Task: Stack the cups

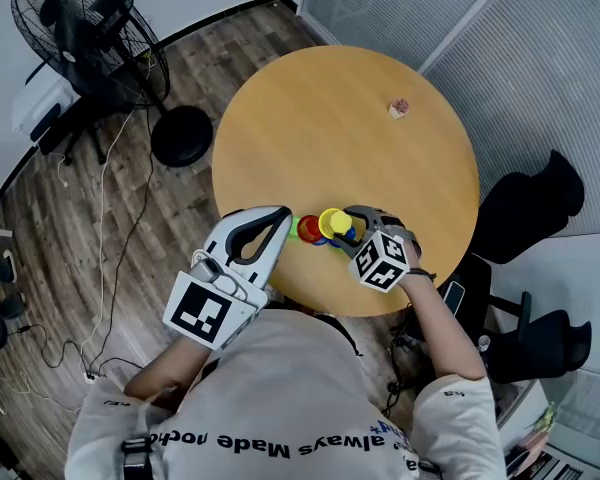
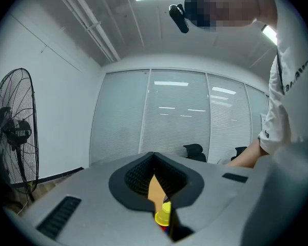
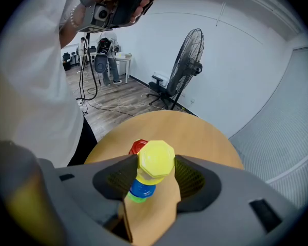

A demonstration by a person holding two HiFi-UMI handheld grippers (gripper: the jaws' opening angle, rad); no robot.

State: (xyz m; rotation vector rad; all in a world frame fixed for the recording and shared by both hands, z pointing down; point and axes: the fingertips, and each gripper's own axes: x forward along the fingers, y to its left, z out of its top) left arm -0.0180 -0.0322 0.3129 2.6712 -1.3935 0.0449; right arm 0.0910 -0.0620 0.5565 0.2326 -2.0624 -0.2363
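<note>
A yellow cup (image 3: 155, 161) sits upside down between the pads of my right gripper (image 3: 155, 163), which is shut on it. Right under it are a blue cup (image 3: 142, 187) and a green rim. A red cup (image 3: 138, 146) stands just beyond. In the head view the yellow cup (image 1: 334, 221), the red cup (image 1: 309, 230) and a green cup (image 1: 293, 228) cluster near the round table's front edge (image 1: 310, 298), with my right gripper (image 1: 340, 230) over them. My left gripper (image 1: 283, 215) hovers level just left of the cups, its tips together and nothing held.
A small crumpled object (image 1: 399, 108) lies at the table's far right. A standing fan (image 1: 80, 33) and a black round base (image 1: 181, 135) are on the wooden floor to the left, with cables. Black chairs (image 1: 530, 203) stand at the right.
</note>
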